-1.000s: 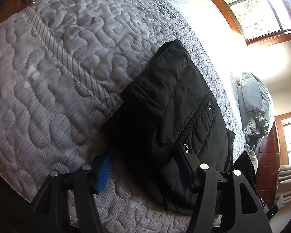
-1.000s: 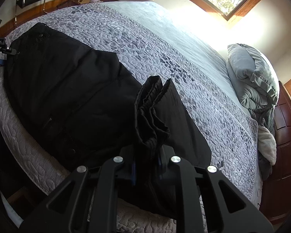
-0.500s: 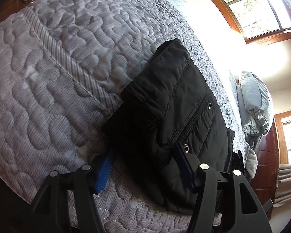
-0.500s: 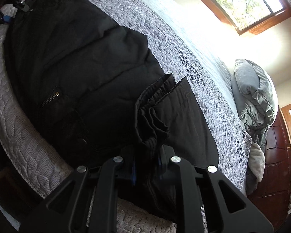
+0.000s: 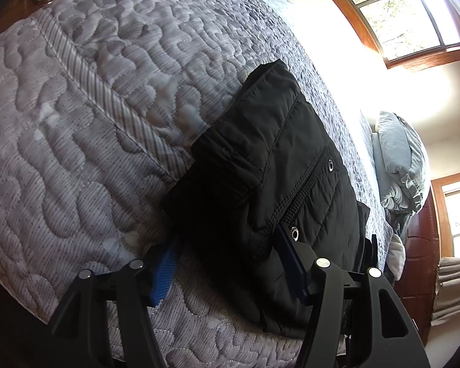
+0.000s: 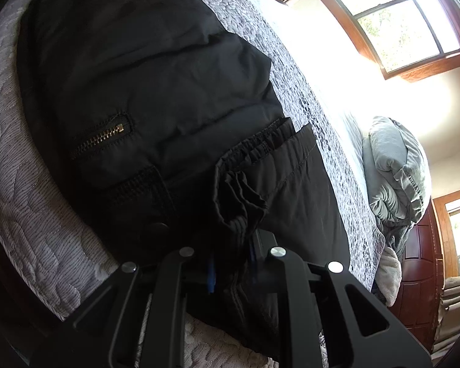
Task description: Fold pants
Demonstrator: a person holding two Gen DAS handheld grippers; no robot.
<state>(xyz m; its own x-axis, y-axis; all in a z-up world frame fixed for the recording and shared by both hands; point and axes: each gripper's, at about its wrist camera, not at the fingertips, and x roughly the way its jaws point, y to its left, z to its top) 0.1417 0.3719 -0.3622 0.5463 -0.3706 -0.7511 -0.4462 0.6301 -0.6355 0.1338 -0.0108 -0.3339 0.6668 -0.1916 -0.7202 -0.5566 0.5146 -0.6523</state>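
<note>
Home bedroom: quilted bed [image 5: 113,98], pillows [image 6: 395,168], wood-framed window [image 5: 411,21].

We find no readable text, label or number (not even on the black pants [image 6: 156,92]) anywhere.

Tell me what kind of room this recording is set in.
Most likely a bedroom: black pants lie on a bed with a grey quilted bedspread, a grey pillow rests near a dark wooden headboard, and a wood-framed window lets in sunlight.
</note>
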